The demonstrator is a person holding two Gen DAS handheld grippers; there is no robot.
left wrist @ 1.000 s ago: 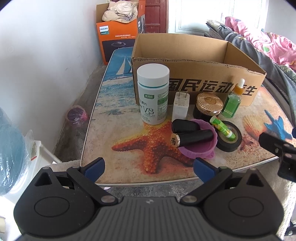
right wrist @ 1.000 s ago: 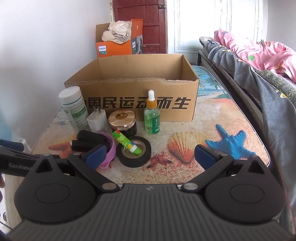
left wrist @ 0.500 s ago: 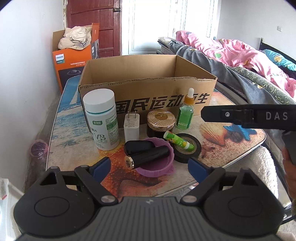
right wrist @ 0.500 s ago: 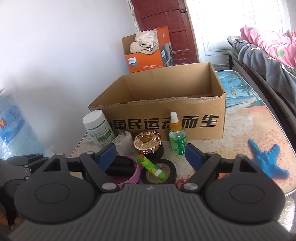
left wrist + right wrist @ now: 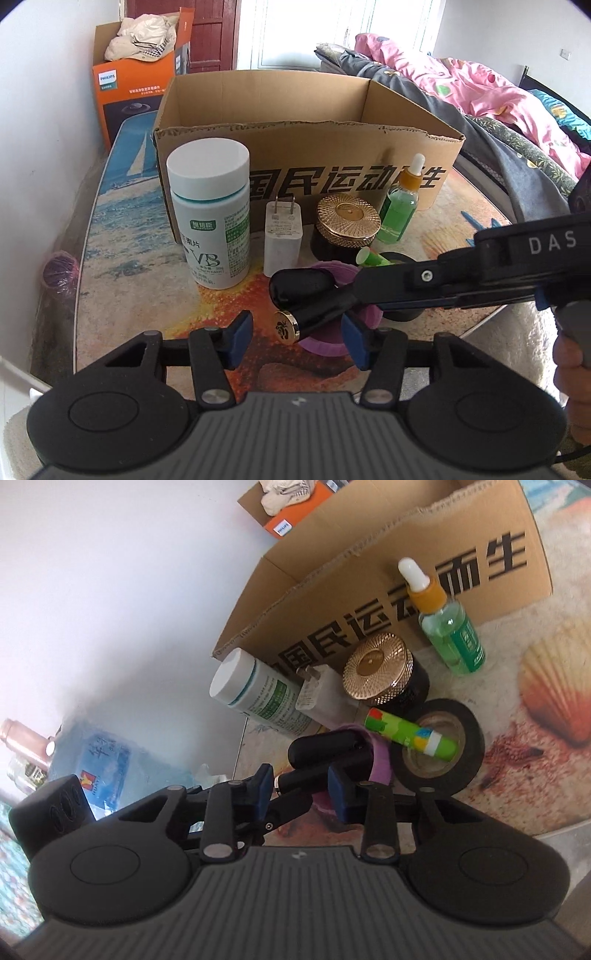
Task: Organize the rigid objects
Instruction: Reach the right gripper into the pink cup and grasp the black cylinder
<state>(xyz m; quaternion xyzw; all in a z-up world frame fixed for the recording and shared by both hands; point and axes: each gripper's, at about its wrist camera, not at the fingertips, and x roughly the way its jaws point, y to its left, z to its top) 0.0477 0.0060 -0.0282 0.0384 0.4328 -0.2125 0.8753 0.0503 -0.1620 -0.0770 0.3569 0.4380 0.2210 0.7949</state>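
- Nothing lies in the cardboard box (image 5: pixel 306 107) as far as its visible inside shows; every item stands or lies on the counter (image 5: pixel 122 206) in front of it, so the sorting looks barely begun.
- Waiting there: a white pill bottle (image 5: pixel 208 214), a white charger plug (image 5: pixel 282 236), a gold-lidded jar (image 5: pixel 347 227), a green dropper bottle (image 5: pixel 400 210), a roll of black tape (image 5: pixel 437 746) with a green stick (image 5: pixel 410 732) lying across it, and a purple dish (image 5: pixel 378 758) carrying two black tubes.
- The right gripper (image 5: pixel 301 790) has its jaws closing around the lower black tube (image 5: pixel 321 314); whether the pads already press on it I cannot tell.
- The left gripper (image 5: pixel 297 338) hovers just beside the gold-capped end of that tube, its jaws closing with nothing gripped.
- Hidden: the box floor near its front wall, most of the purple dish, and most of the tape in the left view, behind the right gripper's arm.
- The person shows only as a hand (image 5: pixel 572 373) at the frame edge.
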